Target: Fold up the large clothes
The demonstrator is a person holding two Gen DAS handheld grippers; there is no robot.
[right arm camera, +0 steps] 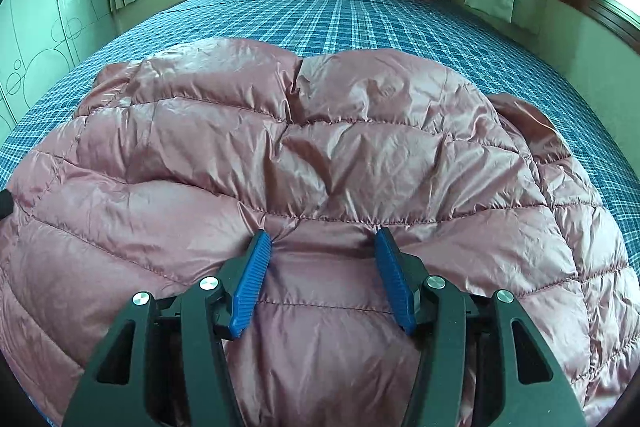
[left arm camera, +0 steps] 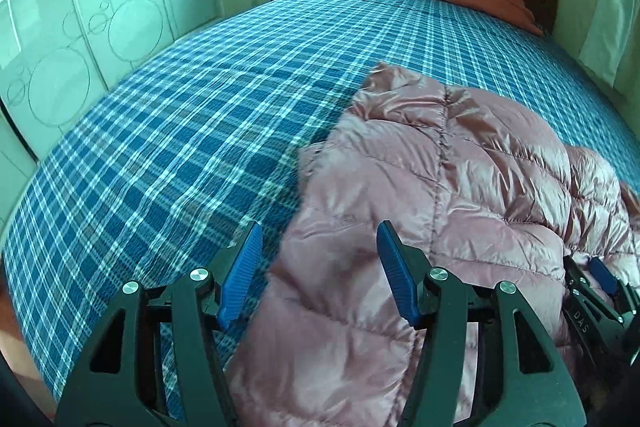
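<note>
Both grippers are sitting about half open with nothing clamped. The left gripper (left arm camera: 319, 247) hovers over the near left edge of the pink puffer jacket (left arm camera: 452, 187), one finger over the plaid bed (left arm camera: 180, 131). The right gripper (right arm camera: 322, 247) has its fingertips (right arm camera: 261, 243) resting on the quilted fabric, not pinching it. The jacket lies crumpled at the bed's near end, long axis roughly left to right.
</note>
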